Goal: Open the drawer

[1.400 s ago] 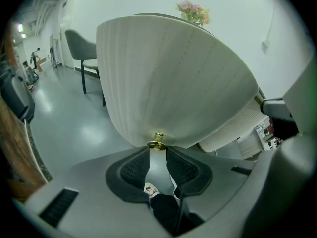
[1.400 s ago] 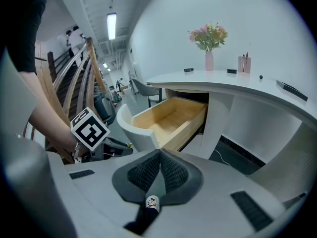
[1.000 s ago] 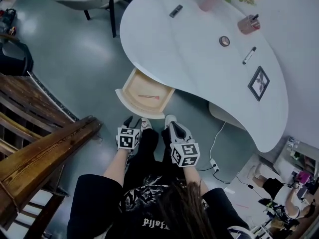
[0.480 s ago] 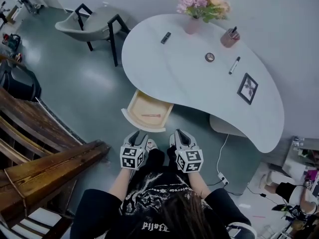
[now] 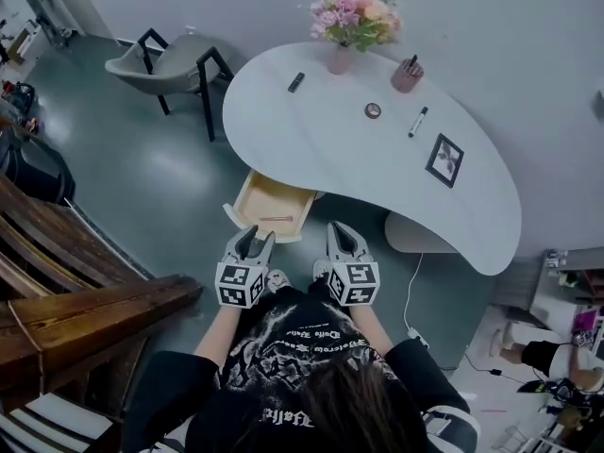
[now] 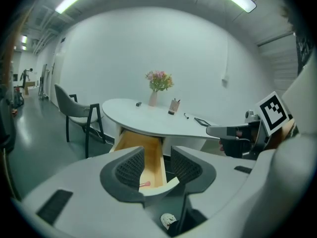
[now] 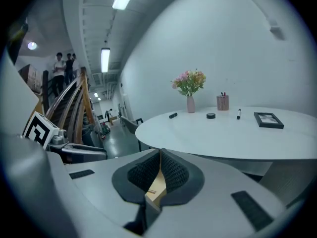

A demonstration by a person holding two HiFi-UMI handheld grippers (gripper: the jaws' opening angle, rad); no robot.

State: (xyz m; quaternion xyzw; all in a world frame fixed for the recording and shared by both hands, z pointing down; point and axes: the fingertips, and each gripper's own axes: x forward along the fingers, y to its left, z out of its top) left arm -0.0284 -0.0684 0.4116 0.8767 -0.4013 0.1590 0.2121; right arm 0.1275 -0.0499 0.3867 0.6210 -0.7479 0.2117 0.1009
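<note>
Beneath the white bench's near edge, the wooden drawer stands pulled out, no farther than a second earlier. It looks light and rigid, and its front lip seems the best hold. The left tool gapes empty, and the right tool is pinched closed on nothing.

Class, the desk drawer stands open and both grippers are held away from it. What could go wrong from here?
1. The drawer juts out toward the person's legs; stepping forward could knock it.
2. A jolt might slide the thin pink item lying inside.
3. The white cable on the floor at the person's right could catch a foot.
</note>
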